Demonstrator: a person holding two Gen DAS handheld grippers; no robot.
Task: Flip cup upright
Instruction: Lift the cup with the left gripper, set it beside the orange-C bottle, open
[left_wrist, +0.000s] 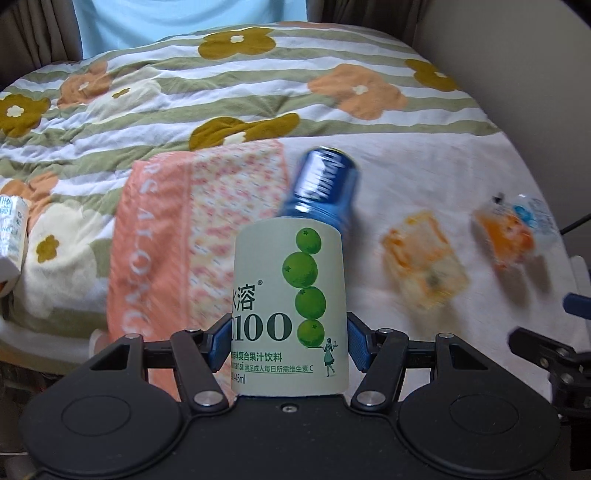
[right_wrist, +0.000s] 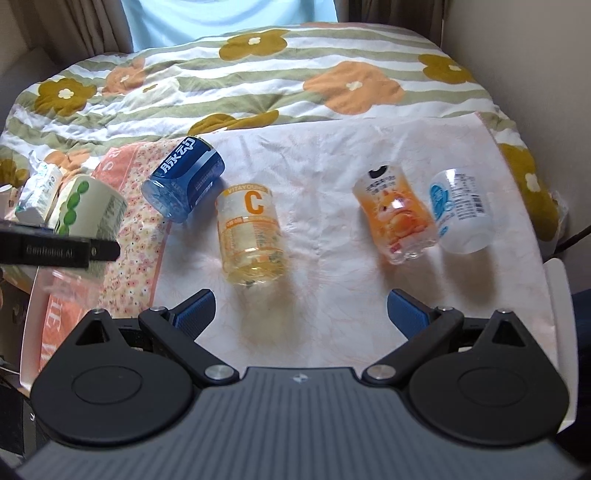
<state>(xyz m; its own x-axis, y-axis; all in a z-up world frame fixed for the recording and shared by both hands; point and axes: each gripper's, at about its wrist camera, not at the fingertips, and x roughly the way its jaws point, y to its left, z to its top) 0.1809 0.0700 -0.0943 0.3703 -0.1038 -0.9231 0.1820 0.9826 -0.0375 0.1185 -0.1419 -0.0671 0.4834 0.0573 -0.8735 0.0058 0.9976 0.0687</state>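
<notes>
My left gripper (left_wrist: 286, 341) is shut on a pale green cup (left_wrist: 290, 306) with green fruit on its label, held above the bed; the cup also shows in the right wrist view (right_wrist: 88, 208), tilted, with the left gripper (right_wrist: 55, 249) on it. My right gripper (right_wrist: 301, 314) is open and empty over the white cloth (right_wrist: 332, 155). Ahead of it lie a blue cup (right_wrist: 184, 179), a yellow "C" cup (right_wrist: 249, 236), an orange cup (right_wrist: 397, 218) and a clear blue-labelled cup (right_wrist: 460, 210), all on their sides.
A pink patterned cloth (left_wrist: 166, 240) lies left of the white cloth. A tissue pack (right_wrist: 38, 194) sits at the far left. The flowered striped quilt (right_wrist: 258, 85) covers the bed behind. A wall (left_wrist: 517, 74) stands at the right.
</notes>
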